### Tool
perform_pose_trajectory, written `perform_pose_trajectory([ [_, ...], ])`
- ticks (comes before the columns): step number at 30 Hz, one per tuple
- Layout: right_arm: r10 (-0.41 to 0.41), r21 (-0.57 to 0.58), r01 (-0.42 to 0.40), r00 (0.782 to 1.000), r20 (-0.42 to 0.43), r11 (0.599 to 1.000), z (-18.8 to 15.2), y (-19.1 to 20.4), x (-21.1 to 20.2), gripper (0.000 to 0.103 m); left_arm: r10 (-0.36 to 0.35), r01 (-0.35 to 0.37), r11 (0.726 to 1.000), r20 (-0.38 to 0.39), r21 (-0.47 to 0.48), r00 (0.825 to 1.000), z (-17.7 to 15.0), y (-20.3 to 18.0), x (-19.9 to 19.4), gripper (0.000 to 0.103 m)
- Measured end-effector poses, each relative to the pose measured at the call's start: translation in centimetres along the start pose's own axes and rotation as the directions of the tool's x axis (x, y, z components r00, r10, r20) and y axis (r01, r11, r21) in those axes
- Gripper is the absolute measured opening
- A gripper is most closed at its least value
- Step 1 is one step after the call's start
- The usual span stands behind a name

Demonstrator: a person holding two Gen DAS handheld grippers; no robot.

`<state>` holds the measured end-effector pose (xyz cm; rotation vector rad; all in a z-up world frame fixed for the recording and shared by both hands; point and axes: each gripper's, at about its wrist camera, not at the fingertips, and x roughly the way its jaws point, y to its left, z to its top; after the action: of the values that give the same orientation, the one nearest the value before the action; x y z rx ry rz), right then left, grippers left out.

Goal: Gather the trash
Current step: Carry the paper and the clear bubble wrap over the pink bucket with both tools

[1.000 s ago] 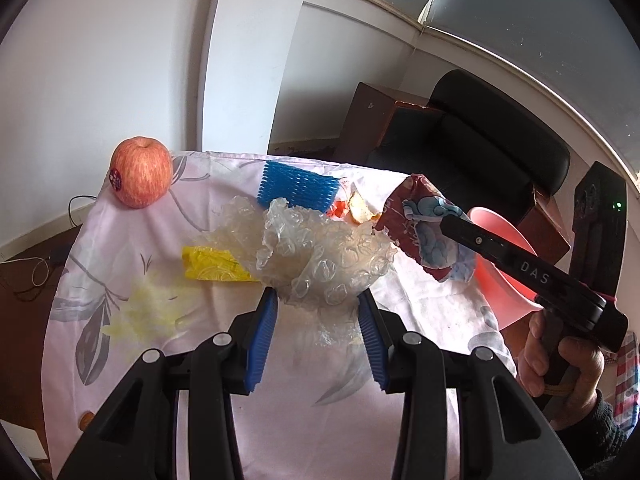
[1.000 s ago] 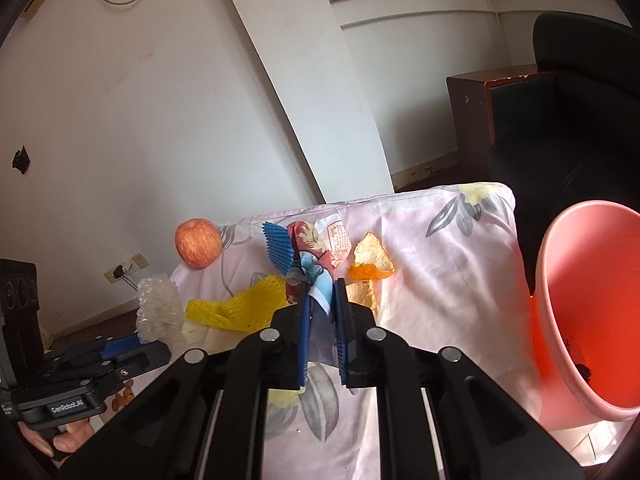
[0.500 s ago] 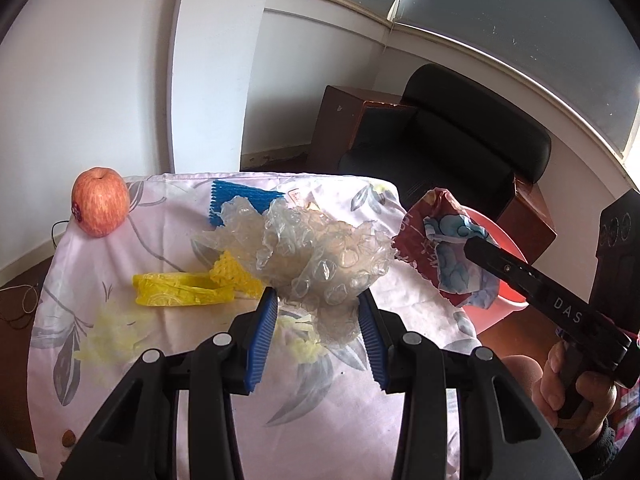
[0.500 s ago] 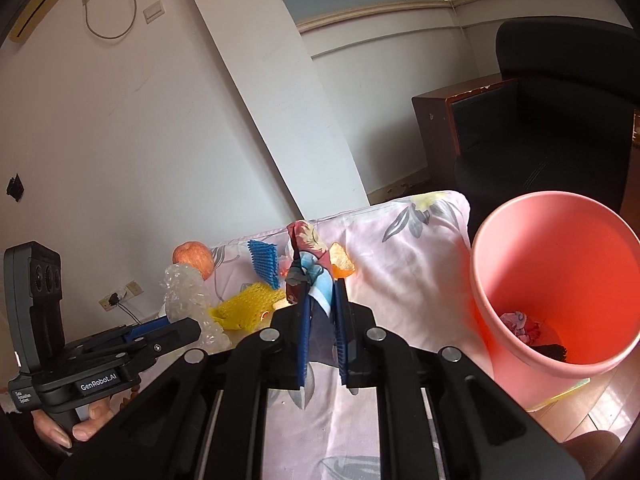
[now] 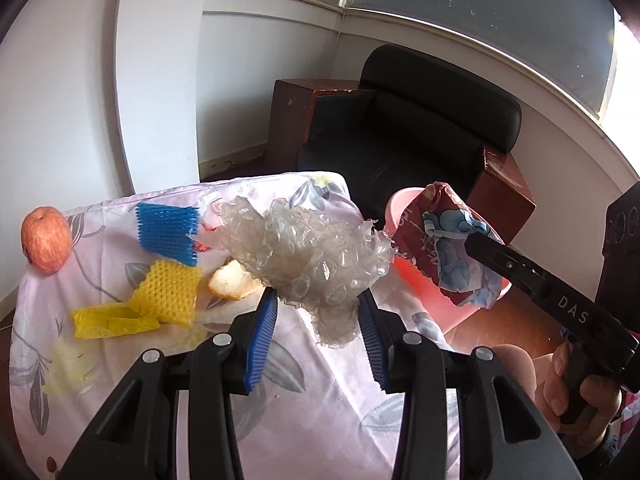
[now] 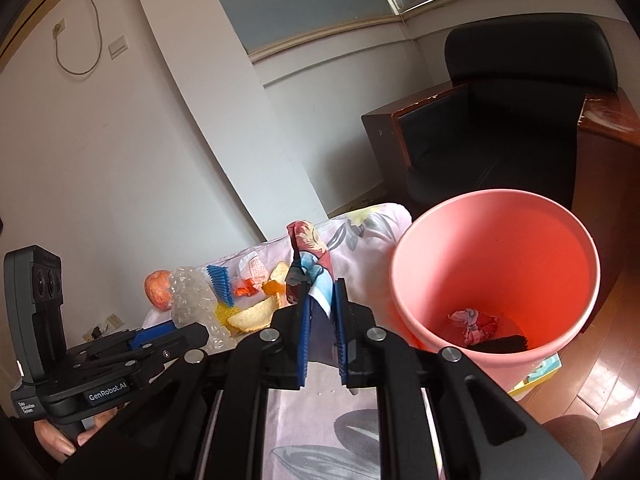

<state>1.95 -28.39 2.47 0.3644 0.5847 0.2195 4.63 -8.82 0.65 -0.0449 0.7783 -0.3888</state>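
Observation:
My left gripper (image 5: 318, 312) is shut on a crumpled wad of clear bubble wrap (image 5: 308, 252) and holds it above the table's right part. My right gripper (image 6: 322, 300) is shut on a red and blue snack wrapper (image 6: 310, 264), held beside the pink bin (image 6: 496, 276). The wrapper (image 5: 452, 252) hangs in front of the bin (image 5: 404, 208) in the left wrist view. The bin holds a crumpled wrapper (image 6: 474, 322) and a dark item. On the floral cloth lie blue foam net (image 5: 168, 232), yellow foam net (image 5: 168, 292), a yellow strip (image 5: 114, 322) and a peel (image 5: 232, 286).
A red apple (image 5: 46, 244) sits at the table's far left corner. A black armchair (image 5: 416, 140) and wooden side tables stand behind the table and bin. Orange peel and a crumpled paper (image 6: 256, 280) lie at the table's far side.
Both grippers have risen and moved right toward the bin with their loads. The bin's inside now shows in the right wrist view. Grips are unchanged.

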Motion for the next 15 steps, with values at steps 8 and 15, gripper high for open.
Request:
perform_pose_trajectory([
  [8,-0.062,0.067,0.059,0.997,0.054,0.996,0.3,-3.5,-1.9,0.012,-0.042,0.041,0.995,0.004,0.088,0.999,1.4,-4.2,1.8,0.040],
  [15,-0.107,0.120,0.096,0.991,0.086,0.988,0.6,-6.3,-2.9,0.012,-0.068,0.067,0.987,0.002,0.147,0.998,2.4,-7.6,3.3,0.040],
])
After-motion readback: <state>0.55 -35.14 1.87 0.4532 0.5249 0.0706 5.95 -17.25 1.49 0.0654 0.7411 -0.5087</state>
